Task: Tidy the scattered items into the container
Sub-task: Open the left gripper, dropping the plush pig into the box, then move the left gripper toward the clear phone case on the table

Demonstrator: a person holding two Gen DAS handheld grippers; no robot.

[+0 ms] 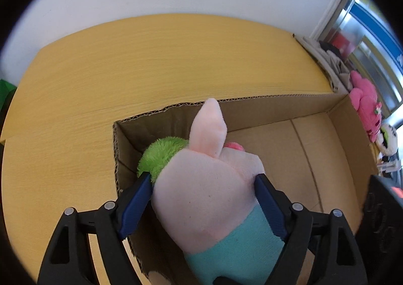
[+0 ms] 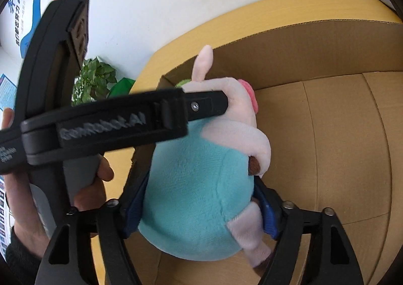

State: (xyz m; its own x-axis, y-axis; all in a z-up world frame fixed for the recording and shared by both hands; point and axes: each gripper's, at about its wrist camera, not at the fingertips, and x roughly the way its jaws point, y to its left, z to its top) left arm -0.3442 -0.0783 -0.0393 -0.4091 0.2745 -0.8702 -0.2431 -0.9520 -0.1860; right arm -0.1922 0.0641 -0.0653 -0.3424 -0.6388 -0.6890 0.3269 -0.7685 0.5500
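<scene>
Both grippers are on one plush toy (image 1: 201,194), a pink pig w/ a teal body, green tuft by its head and one ear standing up. It hangs inside the open cardboard box (image 1: 277,106), near the box's left end wall, over the bare box floor.

Left gripper (image 1: 204,204): jaws wide, blue pads (image 1: 136,204) against both sides of the pink head, so it's holding the toy. Right gripper (image 2: 201,209): jaws also wide, one pad each side of the teal belly, left one tucked behind the fur, right pad (image 2: 268,212) by the toy's pink leg; looks like contact both sides, i.e. holding the same toy lower down.

In the right wrist view the left gripper's black body crosses the frame, its finger tip on the toy's head, and a bare hand (image 2: 85,184) w/ dark sleeve grips its handle.

The box sits on the wood counter (image 1: 126,70), toward the counter's right edge. Past that edge: a pink plush (image 1: 366,106) and a white plush (image 1: 388,138), well apart from the box's inside. A potted plant (image 2: 93,78) stands beyond the counter's left end.
</scene>
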